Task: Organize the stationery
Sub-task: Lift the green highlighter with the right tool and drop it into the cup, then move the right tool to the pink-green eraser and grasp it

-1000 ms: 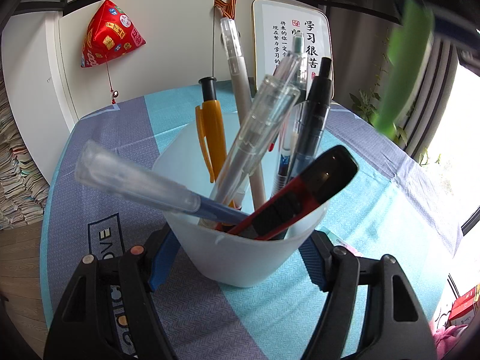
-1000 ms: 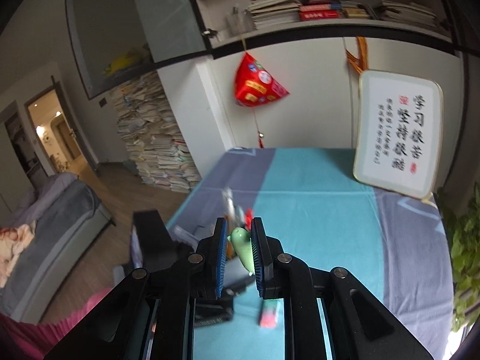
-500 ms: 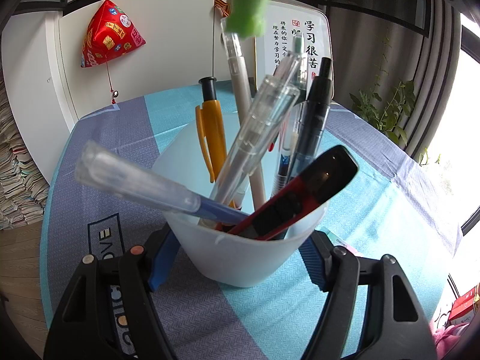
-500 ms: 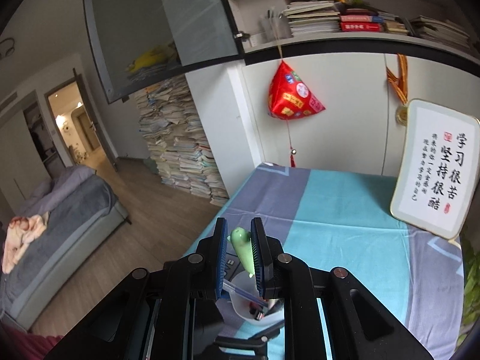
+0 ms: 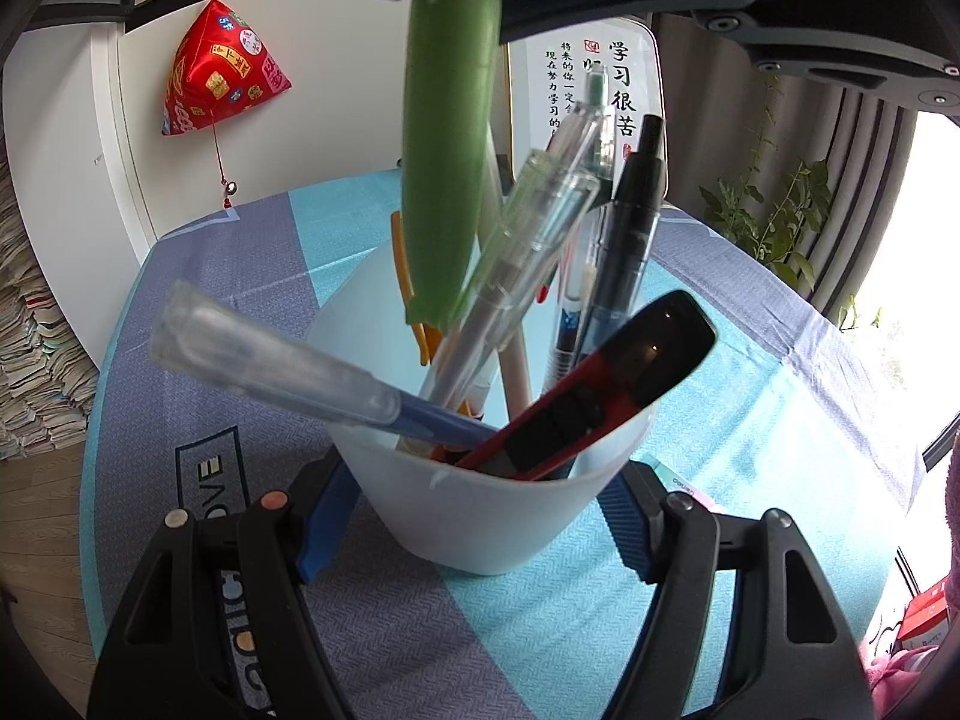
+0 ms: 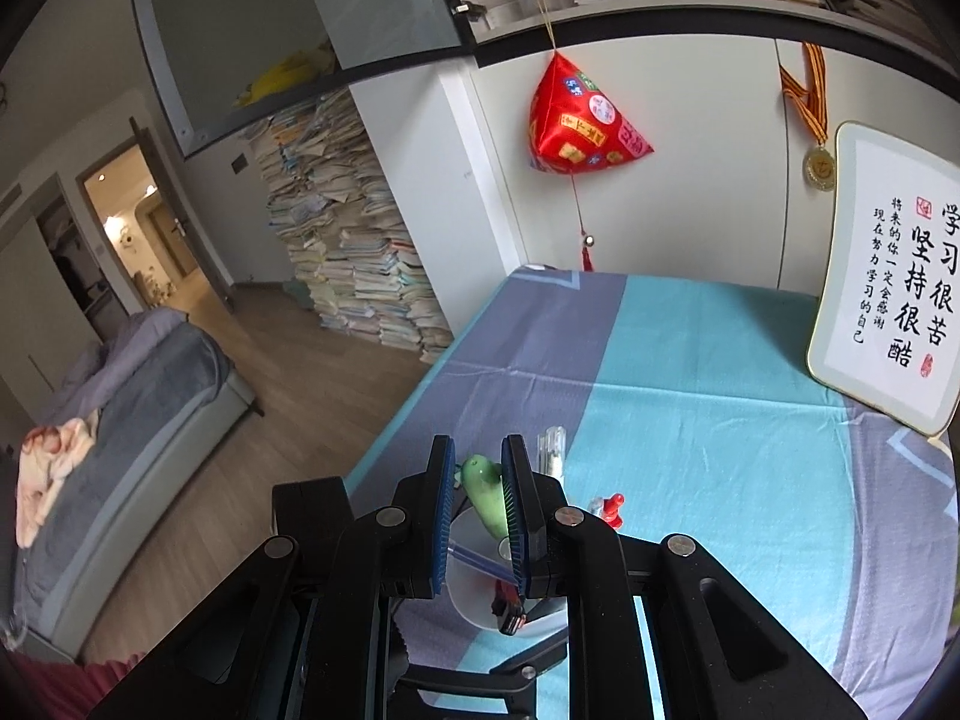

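On a table (image 5: 780,420) draped in a blue-and-lilac cloth, the left hand-held gripper (image 5: 474,516) clamps its blue-padded jaws on the lower wall of a translucent white plastic cup (image 5: 480,516), which stands upright on the cloth and bristles with stationery: from left, a clear-capped blue pen (image 5: 288,369) leaning far out over the rim, an orange pen (image 5: 401,264) largely hidden, a clear-barrelled pen (image 5: 528,240), a black pen (image 5: 627,234) and a red-and-black utility knife (image 5: 606,396); directly above the cup's mouth, the right hand-held gripper (image 6: 477,498) pinches a stubby, rounded pale-green pen (image 5: 450,144) near its upper end, the lower end hanging just over the gap between the orange and clear pens; the green pen looks light, rigid and smooth-skinned, so it is likely to slide if loosely held, and the grip close to the top seems apt, leaving the long lower part free to enter; the cup appears thin, light and top-heavy with its leaning load, so a low hold on both sides, as here, should guard against tipping; at far right stands a framed calligraphy board (image 6: 888,294).
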